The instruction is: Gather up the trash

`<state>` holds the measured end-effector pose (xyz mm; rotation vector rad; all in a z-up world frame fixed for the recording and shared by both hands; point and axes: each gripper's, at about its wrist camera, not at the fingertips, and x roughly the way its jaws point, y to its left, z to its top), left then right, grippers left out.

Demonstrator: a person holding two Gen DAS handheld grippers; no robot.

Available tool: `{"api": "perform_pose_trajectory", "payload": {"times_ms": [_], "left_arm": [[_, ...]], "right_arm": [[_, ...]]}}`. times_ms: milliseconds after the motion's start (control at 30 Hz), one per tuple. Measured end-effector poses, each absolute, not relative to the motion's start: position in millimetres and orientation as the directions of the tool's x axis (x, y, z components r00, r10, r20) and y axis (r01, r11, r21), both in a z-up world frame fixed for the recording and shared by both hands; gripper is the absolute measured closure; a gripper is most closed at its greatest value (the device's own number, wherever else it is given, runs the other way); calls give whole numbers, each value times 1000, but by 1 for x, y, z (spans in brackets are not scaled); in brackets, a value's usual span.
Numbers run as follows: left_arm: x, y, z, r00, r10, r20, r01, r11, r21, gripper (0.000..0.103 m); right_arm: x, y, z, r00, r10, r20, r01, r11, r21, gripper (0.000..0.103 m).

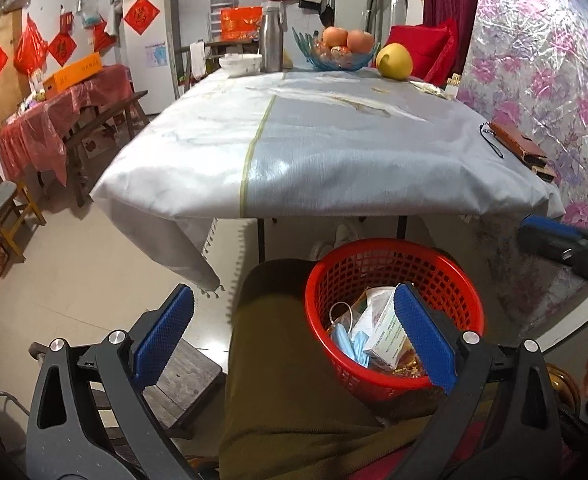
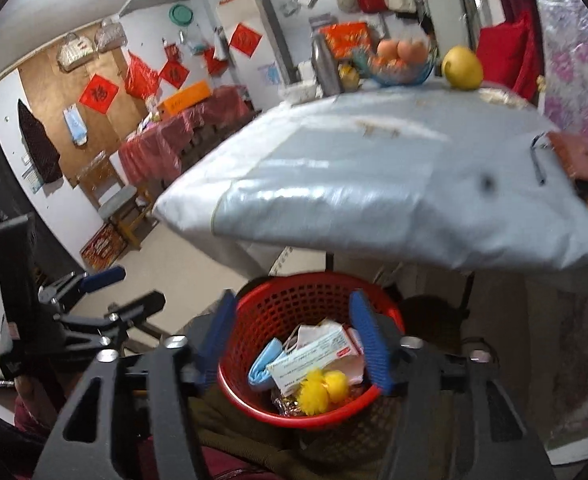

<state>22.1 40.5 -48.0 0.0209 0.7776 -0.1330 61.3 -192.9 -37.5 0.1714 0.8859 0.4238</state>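
- Left gripper [image 1: 294, 336]: jaws spread wide, nothing between the pads. My knee sits between them, and the red basket [image 1: 434, 256] is behind the right-hand pad, so this hand looks parked, not working.
- Right gripper [image 2: 302, 344]: jaws apart and empty, straddling the basket mouth from above. I read that as a drop position: whatever goes in falls straight down.
- Trash sits in the basket, below and between the right jaws: a white carton [image 2: 314, 356], a blue face mask [image 2: 263, 366], two yellow fluffy balls [image 2: 324, 392], and some gold foil under them.
- Basket rests against my lap at the near edge of the desk [image 1: 334, 152], probably so both hands reach it without stretching.
- Desk ahead of both jaws is mostly bare cloth; a brown wallet-like thing [image 1: 518, 144] lies at its right edge, and a fruit bowl [image 1: 334, 56] and a yellow fruit [image 1: 394, 60] sit far back. None reads as trash.
- My guess: collection is nearly done.
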Motion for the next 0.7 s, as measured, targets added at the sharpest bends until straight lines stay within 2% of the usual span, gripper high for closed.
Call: {"api": "perform_pose_trajectory", "payload": {"times_ms": [33, 67, 133, 333, 467, 700], "left_arm": [[19, 39, -43, 714, -101, -692, 124, 992, -17, 7], [17, 37, -39, 724, -90, -683, 121, 993, -3, 7], [9, 32, -29, 750, -61, -659, 113, 993, 36, 7], [0, 19, -18, 751, -41, -659, 137, 986, 94, 7], [3, 15, -19, 725, -63, -685, 168, 982, 88, 7], [20, 16, -32, 677, -65, -733, 171, 983, 71, 7]], "right_arm": [[58, -194, -29, 574, 420, -703, -284, 907, 310, 24], [57, -195, -22, 584, 419, -695, -286, 908, 306, 21], [49, -196, -6, 610, 405, -681, -292, 914, 281, 4], [39, -194, 13, 616, 349, -706, -274, 935, 224, 5], [51, -193, 2, 478, 351, -805, -269, 931, 246, 5], [65, -194, -20, 407, 334, -850, -257, 935, 244, 5]]}}
